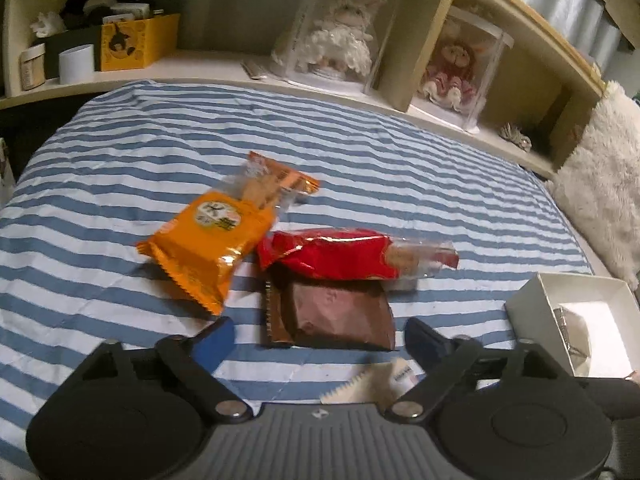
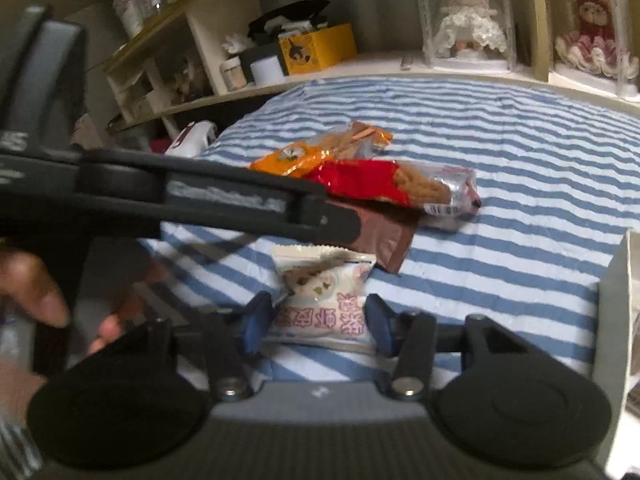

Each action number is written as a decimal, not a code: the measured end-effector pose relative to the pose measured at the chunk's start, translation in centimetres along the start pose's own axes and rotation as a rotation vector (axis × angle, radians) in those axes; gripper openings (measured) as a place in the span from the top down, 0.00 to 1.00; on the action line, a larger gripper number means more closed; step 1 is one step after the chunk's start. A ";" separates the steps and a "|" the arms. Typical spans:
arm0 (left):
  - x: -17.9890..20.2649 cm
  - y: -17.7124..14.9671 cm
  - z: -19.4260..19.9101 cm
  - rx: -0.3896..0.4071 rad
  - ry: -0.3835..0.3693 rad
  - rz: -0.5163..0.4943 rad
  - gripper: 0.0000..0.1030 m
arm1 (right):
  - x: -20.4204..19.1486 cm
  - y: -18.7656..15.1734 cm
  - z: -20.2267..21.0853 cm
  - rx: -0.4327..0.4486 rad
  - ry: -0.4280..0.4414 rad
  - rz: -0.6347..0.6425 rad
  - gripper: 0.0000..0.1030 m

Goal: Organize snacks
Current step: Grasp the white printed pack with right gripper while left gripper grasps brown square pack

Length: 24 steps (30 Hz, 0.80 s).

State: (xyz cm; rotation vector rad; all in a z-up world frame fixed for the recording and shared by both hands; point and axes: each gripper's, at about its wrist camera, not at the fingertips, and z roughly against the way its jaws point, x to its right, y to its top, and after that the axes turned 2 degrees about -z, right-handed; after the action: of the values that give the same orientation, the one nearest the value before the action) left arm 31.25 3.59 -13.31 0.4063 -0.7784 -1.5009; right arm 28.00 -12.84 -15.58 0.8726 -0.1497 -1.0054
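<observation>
Little of the sorting looked done. Four snacks lay on the blue-and-white striped bed cover (image 1: 360, 152): the orange foil packet of biscuit sticks (image 1: 208, 240), the red foil packet with a clear end (image 1: 344, 258) overlapping the near edge of the orange one, the brown foil square packet (image 1: 332, 316) partly under the red one, and the small white pillow packet with pink lettering (image 2: 320, 300) nearest the person. The white cardboard box (image 1: 580, 320) stood open at the right of the pile; something pale and wrapped seemed already inside it, though what it was could not be told. If the box was the destination, most of the work remained.

The right gripper (image 2: 318, 320) had its blue fingers (image 2: 256, 320) either side of the white packet, close against its edges; whether they pressed on it could not be told from the blurred view. The left gripper (image 1: 316, 340) stood wide open just short of the brown packet, nothing between its fingers, and a serrated corner of the white packet showed beneath it.

Room was tight near the pile: the left gripper's arm crossed the right wrist view directly over the brown packet, so the two tools were close together. The box wall stood just to the right. Beyond the snacks the cover lay bare up to the cream shelf unit (image 1: 224, 64) and its clear doll cases (image 1: 344, 28).
</observation>
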 end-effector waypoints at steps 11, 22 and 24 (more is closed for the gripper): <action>3.6 0.1 -3.0 -0.005 0.175 -0.152 0.00 | 0.6 -1.2 2.1 -0.097 -0.031 -0.017 0.45; 3.9 0.0 -3.2 0.038 0.200 -0.189 0.26 | 0.7 -2.3 2.8 -0.109 -0.062 -0.007 0.46; 4.0 0.1 -2.9 0.030 0.204 -0.195 0.31 | 0.8 -2.3 2.9 -0.108 -0.060 -0.010 0.46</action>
State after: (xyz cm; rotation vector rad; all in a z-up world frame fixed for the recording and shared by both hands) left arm 32.87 -0.93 -14.45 0.6623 -0.6142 -1.6000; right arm 25.46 -15.71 -15.50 0.7457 -0.1404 -1.0399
